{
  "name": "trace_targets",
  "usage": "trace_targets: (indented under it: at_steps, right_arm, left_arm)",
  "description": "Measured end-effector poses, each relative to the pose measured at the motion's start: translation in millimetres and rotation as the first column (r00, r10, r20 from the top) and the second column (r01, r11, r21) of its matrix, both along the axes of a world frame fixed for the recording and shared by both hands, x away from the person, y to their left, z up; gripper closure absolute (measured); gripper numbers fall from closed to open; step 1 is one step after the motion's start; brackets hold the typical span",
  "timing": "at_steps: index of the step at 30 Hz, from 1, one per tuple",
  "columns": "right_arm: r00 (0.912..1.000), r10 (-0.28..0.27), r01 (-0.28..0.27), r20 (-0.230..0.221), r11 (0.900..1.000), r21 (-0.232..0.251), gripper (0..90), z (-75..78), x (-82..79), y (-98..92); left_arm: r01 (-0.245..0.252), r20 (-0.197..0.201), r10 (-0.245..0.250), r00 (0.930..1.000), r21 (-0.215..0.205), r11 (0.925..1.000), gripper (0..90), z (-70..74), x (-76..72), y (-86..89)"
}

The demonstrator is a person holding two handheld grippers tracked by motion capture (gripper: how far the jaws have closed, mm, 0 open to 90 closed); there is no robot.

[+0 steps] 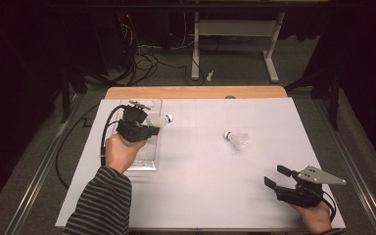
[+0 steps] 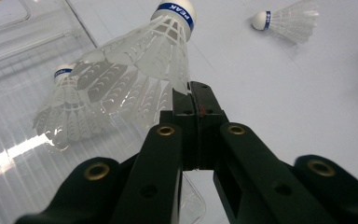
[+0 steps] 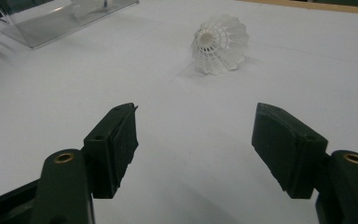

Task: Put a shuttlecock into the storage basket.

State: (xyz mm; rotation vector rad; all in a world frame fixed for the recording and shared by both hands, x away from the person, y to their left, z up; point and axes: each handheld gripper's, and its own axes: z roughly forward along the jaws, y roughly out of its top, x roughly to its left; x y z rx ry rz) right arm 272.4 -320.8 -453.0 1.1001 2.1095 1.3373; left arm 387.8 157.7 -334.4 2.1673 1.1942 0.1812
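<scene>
The left gripper point(image 1: 152, 129), at the left of the high view, has its black jaws pressed together on the feathered edge of a white shuttlecock point(image 2: 140, 70). In the left gripper view this held shuttlecock fills the upper centre, its skirt pinched at the jaw tips and its blue-banded cork tip pointing to the top of the frame. It hangs over a clear plastic tray point(image 1: 149, 159) that lies at the left of the white table point(image 1: 215, 196). A second shuttlecock point(image 2: 67, 109) lies inside the tray, at the left of the left gripper view, just beside the held one.

The right gripper point(image 1: 277, 177), at the lower right of the high view, has its jaws wide apart with nothing between them. A third shuttlecock point(image 1: 238, 140) lies on its side on the bare table right of centre, well apart from both grippers. In the right gripper view it sits at upper centre, beyond the spread jaws, open skirt toward the camera.
</scene>
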Motion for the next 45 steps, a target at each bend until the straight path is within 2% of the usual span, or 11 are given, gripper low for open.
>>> trace_targets:
  at_steps: [8,13,22,29,45]
  right_arm:
    - [1.0000,0.001,-0.001,-0.001,1.000,0.001,31.5,-0.1,0.3,0.0]
    - [1.0000,0.005,-0.005,0.002,1.000,0.000,31.5,0.1,0.1,0.2]
    - [1.0000,0.003,-0.003,0.000,1.000,-0.001,31.5,-0.2,0.6,0.4]
    - [1.0000,0.003,-0.003,0.000,1.000,-0.001,31.5,-0.2,0.6,0.4]
    - [1.0000,0.003,-0.003,-0.001,1.000,-0.001,31.5,-0.3,0.6,0.6]
  left_arm:
    - [-0.030,-0.007,0.030,0.9995,0.001,0.9996,90.0,-1.3,7.4,6.6]
    - [-0.054,-0.005,0.054,0.9986,-0.021,0.9983,90.0,-1.8,10.0,11.8]
    - [-0.093,-0.011,0.093,0.9956,-0.024,0.9953,90.0,-4.7,16.1,21.3]
    - [-0.142,-0.020,0.141,0.9898,-0.018,0.9898,90.0,-9.0,22.9,28.4]
    - [-0.211,-0.039,0.211,0.9767,-0.004,0.9774,89.9,-18.6,39.1,38.3]
